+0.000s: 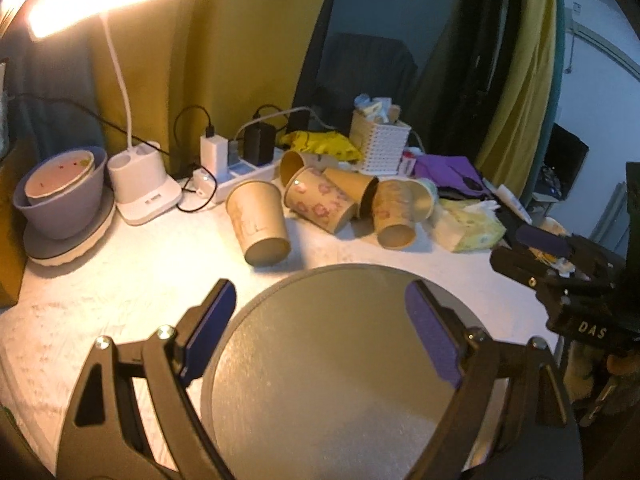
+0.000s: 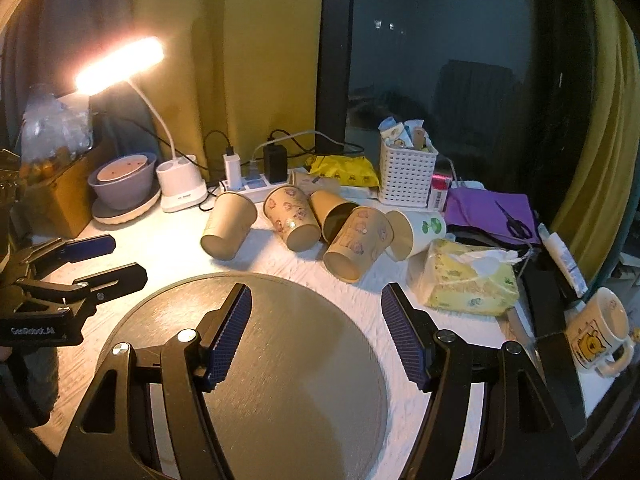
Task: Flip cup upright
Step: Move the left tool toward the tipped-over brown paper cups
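Observation:
Several paper cups lie on their sides on the white table behind a round grey tray [image 1: 340, 360]. A plain tan cup [image 1: 258, 222] lies leftmost; it also shows in the right wrist view [image 2: 228, 226]. A flower-print cup [image 1: 320, 200] and another printed cup [image 1: 394, 214] lie to its right, shown too in the right wrist view [image 2: 292, 218], [image 2: 358, 244]. A white cup with green print [image 2: 416, 232] lies further right. My left gripper [image 1: 320, 328] is open and empty over the tray [image 2: 260, 360]. My right gripper [image 2: 316, 332] is open and empty over it too.
A lit desk lamp [image 1: 140, 188], a purple bowl [image 1: 60, 196] and a power strip [image 1: 236, 168] stand at the back left. A white basket [image 2: 406, 176], tissue pack [image 2: 464, 280], scissors [image 2: 516, 224] and mug [image 2: 600, 332] are on the right.

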Available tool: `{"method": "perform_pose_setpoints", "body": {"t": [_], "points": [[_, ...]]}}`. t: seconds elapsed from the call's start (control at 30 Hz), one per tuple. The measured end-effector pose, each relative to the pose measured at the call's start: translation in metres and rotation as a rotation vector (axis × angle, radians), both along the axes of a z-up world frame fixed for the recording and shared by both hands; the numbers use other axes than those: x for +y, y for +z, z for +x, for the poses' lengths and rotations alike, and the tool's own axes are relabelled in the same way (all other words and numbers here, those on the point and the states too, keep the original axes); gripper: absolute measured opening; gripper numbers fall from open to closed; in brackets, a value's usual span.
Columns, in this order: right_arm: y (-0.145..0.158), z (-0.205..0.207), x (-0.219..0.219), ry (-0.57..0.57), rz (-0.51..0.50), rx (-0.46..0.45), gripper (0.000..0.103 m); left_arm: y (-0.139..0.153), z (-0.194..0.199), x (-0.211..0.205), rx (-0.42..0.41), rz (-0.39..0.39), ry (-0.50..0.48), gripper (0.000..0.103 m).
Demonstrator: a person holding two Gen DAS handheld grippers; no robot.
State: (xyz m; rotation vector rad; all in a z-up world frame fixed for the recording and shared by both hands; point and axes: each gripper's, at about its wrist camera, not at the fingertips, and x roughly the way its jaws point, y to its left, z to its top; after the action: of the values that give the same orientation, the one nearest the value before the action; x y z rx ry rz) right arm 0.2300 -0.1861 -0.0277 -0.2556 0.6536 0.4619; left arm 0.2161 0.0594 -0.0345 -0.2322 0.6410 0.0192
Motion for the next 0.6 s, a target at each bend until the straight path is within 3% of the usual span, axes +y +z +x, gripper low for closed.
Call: {"method": "perform_pose_setpoints", "body": {"t": [0.6], "points": [[-0.045,0.094,0.026,0.036,-0.004,0.081,0.07,-0.038,0.111,0.05,0.135,-0.023,0.066,0.087]]}}
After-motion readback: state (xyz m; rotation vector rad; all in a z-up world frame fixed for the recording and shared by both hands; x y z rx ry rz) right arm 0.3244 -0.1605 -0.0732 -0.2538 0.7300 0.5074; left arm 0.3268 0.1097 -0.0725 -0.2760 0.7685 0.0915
